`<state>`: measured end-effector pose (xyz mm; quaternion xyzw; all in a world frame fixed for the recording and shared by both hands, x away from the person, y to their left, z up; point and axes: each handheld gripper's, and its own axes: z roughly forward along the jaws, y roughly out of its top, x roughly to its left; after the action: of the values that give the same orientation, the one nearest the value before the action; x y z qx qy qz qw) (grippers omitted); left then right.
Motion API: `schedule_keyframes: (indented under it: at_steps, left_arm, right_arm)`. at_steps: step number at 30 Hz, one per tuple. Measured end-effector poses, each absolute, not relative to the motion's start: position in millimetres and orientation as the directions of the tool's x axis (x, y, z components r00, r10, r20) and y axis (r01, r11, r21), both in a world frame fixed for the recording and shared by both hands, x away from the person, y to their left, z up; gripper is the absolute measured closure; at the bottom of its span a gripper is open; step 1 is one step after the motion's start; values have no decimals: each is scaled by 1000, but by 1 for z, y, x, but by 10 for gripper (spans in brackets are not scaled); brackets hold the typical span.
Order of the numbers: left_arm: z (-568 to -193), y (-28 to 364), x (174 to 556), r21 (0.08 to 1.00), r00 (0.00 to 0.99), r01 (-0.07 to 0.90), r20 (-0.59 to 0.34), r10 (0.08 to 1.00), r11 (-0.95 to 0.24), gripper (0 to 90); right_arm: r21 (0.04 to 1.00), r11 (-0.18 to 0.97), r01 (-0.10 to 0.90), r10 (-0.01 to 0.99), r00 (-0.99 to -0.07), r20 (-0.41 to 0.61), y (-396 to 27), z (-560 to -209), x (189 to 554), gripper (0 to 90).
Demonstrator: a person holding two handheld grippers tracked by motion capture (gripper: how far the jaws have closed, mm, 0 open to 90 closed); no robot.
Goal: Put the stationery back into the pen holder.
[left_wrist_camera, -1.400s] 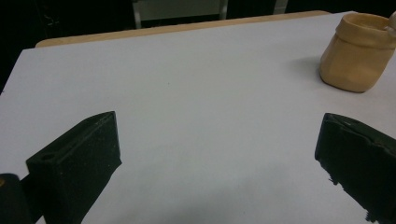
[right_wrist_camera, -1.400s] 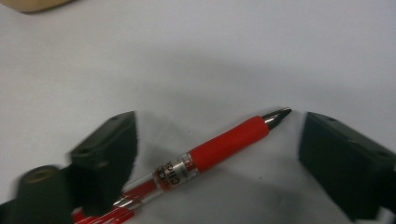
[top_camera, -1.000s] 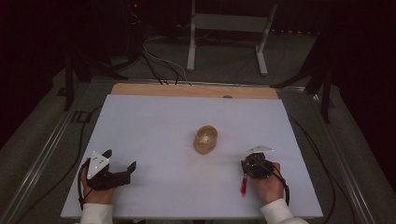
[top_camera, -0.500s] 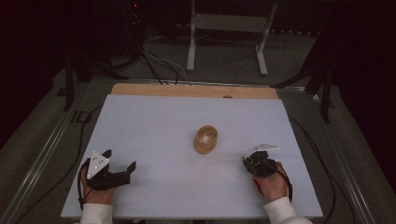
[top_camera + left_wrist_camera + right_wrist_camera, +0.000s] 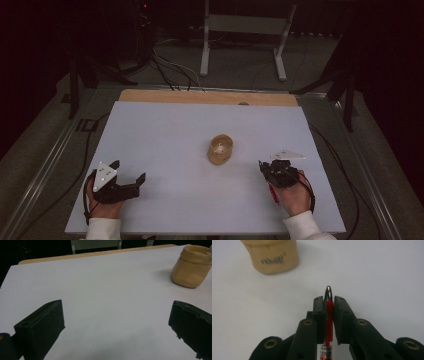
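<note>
1. Right gripper near the desk's front right corner, jaws just closed and now clamped on a red pen; silver tip poking out past the pads.
2. In the high view, right gripper held in the right hand, with the red pen showing just beside the hand, toward the front edge.
3. Left gripper near the front left corner, jaws spread wide with bare white desk between them.
4. Tan cup standing about mid-desk, slightly right of centre, well apart from both grippers; same cup at the upper right of the left gripper view and ahead and left of the pen tip in the right gripper view.
5. Open white surface all round the cup, out to the left, right and back edges.
6. Wooden strip along the back edge.
</note>
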<state>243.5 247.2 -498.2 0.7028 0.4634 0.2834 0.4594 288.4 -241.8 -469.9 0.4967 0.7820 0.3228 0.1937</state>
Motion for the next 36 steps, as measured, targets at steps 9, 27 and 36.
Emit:
schedule_keyframes:
  at_steps: [9,27,36]
  left_arm:
    - [-498,247,244,908,411,392,-28,911,-149,7]
    - [-498,248,244,908,411,392,-28,911,-149,7]
    - [-498,248,244,907,412,393,-29,911,-149,7]
  right_arm:
    - [746,291,599,895,-446,9,-236,-450,289,815]
    - [782,312,539,880,-475,-24,-219,-429,308,815]
    - [807,313,502,875,-482,-39,-208,-410,324,815]
